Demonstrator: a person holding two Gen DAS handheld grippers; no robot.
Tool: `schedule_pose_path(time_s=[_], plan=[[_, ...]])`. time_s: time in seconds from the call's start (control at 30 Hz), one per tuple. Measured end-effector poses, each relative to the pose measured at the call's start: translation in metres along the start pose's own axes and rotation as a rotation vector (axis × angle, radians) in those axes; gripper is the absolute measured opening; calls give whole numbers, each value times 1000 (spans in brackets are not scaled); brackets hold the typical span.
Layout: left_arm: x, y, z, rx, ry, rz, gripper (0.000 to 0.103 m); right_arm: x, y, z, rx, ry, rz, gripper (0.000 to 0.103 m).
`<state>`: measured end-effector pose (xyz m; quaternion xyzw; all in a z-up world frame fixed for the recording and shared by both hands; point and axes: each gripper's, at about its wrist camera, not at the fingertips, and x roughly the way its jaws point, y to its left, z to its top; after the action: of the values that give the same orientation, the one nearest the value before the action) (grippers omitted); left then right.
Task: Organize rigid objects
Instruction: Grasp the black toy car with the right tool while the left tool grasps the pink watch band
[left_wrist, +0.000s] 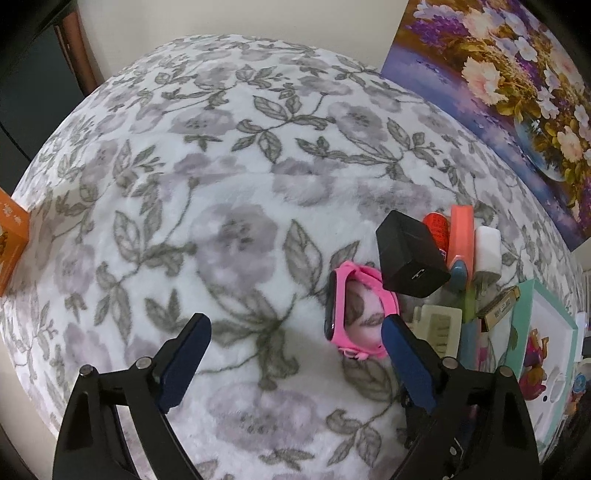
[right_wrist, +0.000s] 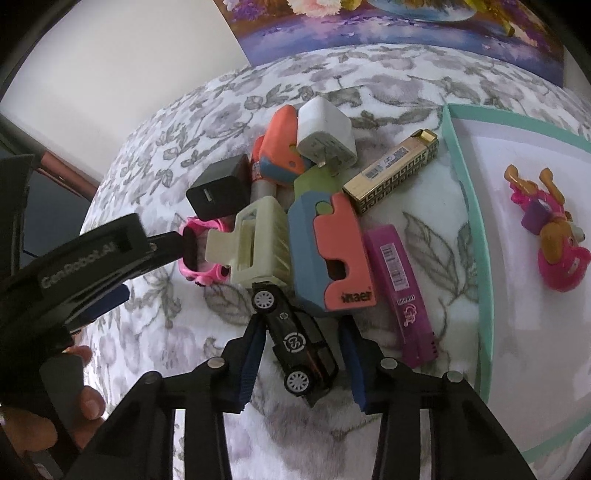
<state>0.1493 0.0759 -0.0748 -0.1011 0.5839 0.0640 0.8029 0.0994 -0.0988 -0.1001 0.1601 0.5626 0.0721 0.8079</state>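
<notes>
So the right gripper (right_wrist: 301, 354) has its blue fingers spread on either side of a little black toy car (right_wrist: 295, 343), not pinching it as far as I can see, there's daylight on both sides. The car lies tilted on the floral blanket (right_wrist: 155, 177), nose poking up against a cream hair claw clip (right_wrist: 255, 243). Just past that is the whole pile: a coral-and-blue foam block (right_wrist: 332, 254), a black charger cube (right_wrist: 221, 188), a white plug adapter (right_wrist: 325, 133), a gold lighter-shaped box (right_wrist: 395, 170) and a purple case (right_wrist: 402, 288) lying beside the block. The teal-rimmed tray (right_wrist: 476, 236) sits toward the blanket's right edge, with a pink toy figure (right_wrist: 554, 236) in it. The left gripper (left_wrist: 295, 339) is wide open with nothing in it, hovering over bare blanket, its right finger just next to a pink kids' watch (left_wrist: 354, 314) at the pile's left side. An orange box (left_wrist: 11, 236) peeks in at the blanket's far left edge, and a flower painting (left_wrist: 509, 88) leans behind it all.
</notes>
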Motion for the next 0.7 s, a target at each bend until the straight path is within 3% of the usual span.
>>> schedule_pose_path(time_s=[0.03, 0.1, 0.33, 0.53, 0.7], plan=[[1, -1, 1, 1, -1, 0, 93, 1, 0, 1, -1, -1, 0, 43], [4, -2, 3, 2, -6, -4, 79, 2, 1, 2, -2, -2, -1, 43], [18, -6, 7, 13, 5, -11, 67, 5, 5, 4, -17, -2, -12, 42], [23, -13, 11, 45, -1, -1, 43, 5, 5, 2, -20, -2, -14, 40], [27, -28, 14, 85, -1, -42, 12, 5, 4, 0, -25, 1, -14, 37]])
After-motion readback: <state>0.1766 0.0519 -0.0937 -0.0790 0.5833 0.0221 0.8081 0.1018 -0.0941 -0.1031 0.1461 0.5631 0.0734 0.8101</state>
